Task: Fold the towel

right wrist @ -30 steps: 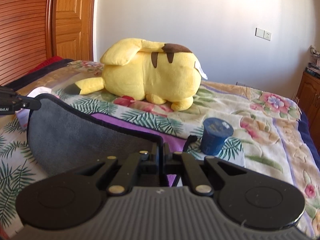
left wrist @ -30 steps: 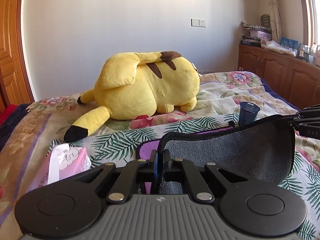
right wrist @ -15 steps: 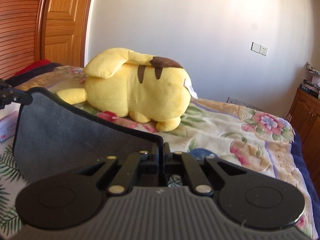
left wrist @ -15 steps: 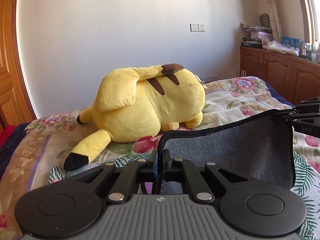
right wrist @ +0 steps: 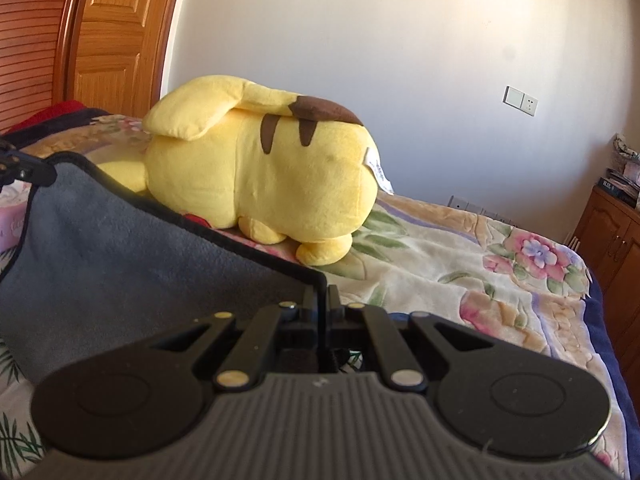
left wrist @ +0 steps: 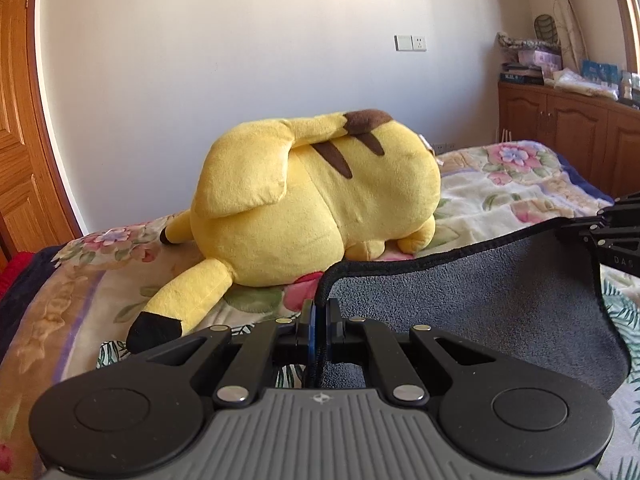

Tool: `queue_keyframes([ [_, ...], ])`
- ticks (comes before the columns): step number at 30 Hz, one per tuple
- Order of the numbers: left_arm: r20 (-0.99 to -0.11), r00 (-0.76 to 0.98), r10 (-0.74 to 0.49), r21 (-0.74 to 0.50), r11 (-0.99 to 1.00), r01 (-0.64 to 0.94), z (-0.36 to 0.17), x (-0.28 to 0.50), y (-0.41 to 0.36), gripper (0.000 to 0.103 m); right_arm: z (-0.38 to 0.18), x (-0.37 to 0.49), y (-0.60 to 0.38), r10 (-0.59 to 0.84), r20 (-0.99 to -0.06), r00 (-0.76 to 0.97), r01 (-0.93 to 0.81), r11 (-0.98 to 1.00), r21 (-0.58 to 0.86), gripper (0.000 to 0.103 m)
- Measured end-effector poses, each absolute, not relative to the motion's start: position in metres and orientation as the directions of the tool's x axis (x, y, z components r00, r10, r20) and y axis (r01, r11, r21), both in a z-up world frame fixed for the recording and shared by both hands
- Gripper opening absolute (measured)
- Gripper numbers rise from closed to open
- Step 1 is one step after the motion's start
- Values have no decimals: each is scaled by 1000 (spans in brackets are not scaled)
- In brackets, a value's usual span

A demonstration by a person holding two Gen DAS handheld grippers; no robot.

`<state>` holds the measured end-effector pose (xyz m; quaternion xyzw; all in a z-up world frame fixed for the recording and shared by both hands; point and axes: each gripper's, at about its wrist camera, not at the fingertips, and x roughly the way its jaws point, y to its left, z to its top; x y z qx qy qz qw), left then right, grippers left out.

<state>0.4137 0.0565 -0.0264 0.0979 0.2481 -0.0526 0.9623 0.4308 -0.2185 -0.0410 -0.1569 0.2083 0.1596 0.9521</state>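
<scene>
A grey towel (left wrist: pixel 480 300) with a black hem hangs stretched between my two grippers above the bed. My left gripper (left wrist: pixel 319 312) is shut on its left top corner. My right gripper (right wrist: pixel 321 300) is shut on its right top corner, and the towel (right wrist: pixel 140 264) spreads away to the left there. The right gripper also shows in the left wrist view (left wrist: pixel 612 232) at the far right, and the left gripper in the right wrist view (right wrist: pixel 24 168) at the far left. The towel's lower part hangs below view.
A big yellow plush toy (left wrist: pixel 312 208) lies on the flowered bedspread (right wrist: pixel 480 264) just beyond the towel. A wooden door (right wrist: pixel 112 32) stands at the left, wooden cabinets (left wrist: pixel 568 128) at the right. A pink tissue pack (right wrist: pixel 12 216) lies at the far left.
Both grippers have risen and moved forward towards the plush toy, with the towel held taut between them. The purple cloth and blue cup on the bed have dropped out of view.
</scene>
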Motion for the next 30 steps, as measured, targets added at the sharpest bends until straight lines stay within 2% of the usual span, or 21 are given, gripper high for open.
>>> queue_keyframes([
  [8, -563, 826, -22, 169, 976, 141, -71, 434, 55, 0, -80, 447, -210, 207, -515, 832, -372, 897, -239, 4],
  [14, -579, 815, -9, 185, 972, 142, -87, 442, 52, 0, -99, 454, -205, 184, -554, 812, -365, 901, -235, 4],
  [20, -581, 814, 5, 189, 973, 129, -87, 444, 51, 0, -101, 455, -205, 177, -553, 814, -357, 904, -237, 6],
  [21, -581, 814, 7, 188, 974, 126, -87, 444, 51, 0, -101, 455, -206, 172, -552, 816, -351, 906, -236, 10],
  [22, -580, 815, 3, 183, 975, 127, -87, 443, 51, 4, -100, 455, -206, 168, -551, 817, -346, 908, -236, 18],
  [23, -580, 815, 1, 178, 976, 126, -87, 442, 52, 7, -99, 453, -206, 171, -547, 819, -346, 909, -234, 30],
  [25, -580, 814, -2, 166, 979, 121, -86, 438, 53, 15, -96, 450, -208, 187, -540, 821, -354, 908, -223, 49],
  [30, -582, 813, -13, 152, 981, 124, -75, 419, 52, 23, -79, 434, -210, 213, -531, 820, -367, 908, -202, 50],
])
